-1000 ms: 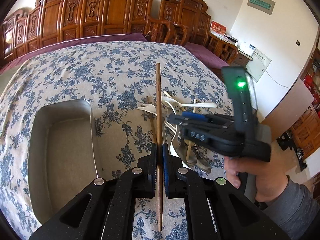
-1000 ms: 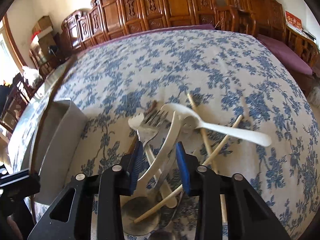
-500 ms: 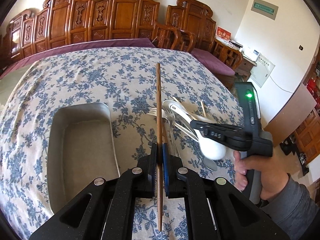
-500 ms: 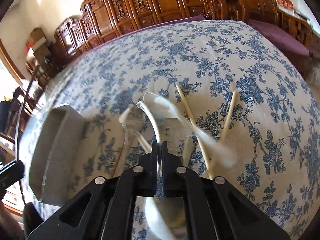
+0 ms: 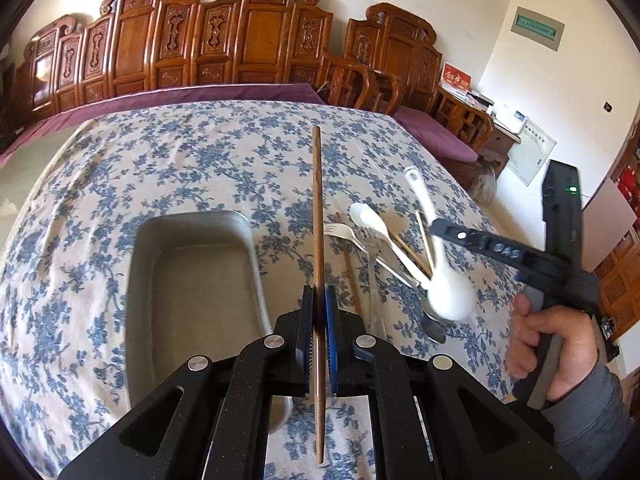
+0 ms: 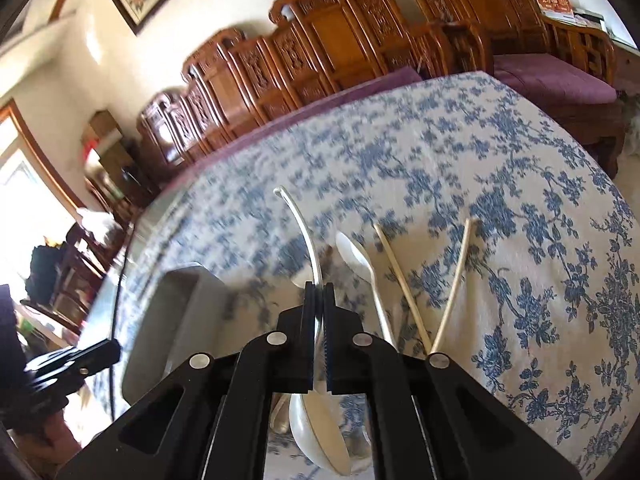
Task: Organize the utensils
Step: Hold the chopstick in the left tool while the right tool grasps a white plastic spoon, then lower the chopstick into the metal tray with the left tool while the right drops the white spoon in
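My left gripper (image 5: 319, 294) is shut on a long brown chopstick (image 5: 317, 200), held above the floral tablecloth just right of the grey tray (image 5: 138, 280). My right gripper (image 6: 318, 292) is shut on the handle of a white ceramic spoon (image 6: 304, 236), lifted off the pile with its bowl hanging below the jaws. In the left wrist view the right gripper (image 5: 434, 226) hovers over the pile, with the white ceramic spoon (image 5: 448, 292) under it. On the cloth lie a white plastic spoon (image 6: 356, 260), a fork (image 5: 344, 232), two pale chopsticks (image 6: 400, 280) and a metal spoon (image 5: 434, 328).
The grey tray (image 6: 176, 300) has nothing in it as far as I can see. Carved wooden chairs (image 5: 248, 40) line the far side of the table, and a purple cushioned bench (image 6: 560, 80) stands at the right. A hand in a grey sleeve (image 5: 560, 352) holds the right gripper.
The right gripper closed on the white ceramic spoon and raised it out of the pile. The left gripper rose a little with its chopstick, and the tray now sits nearer the view's middle.
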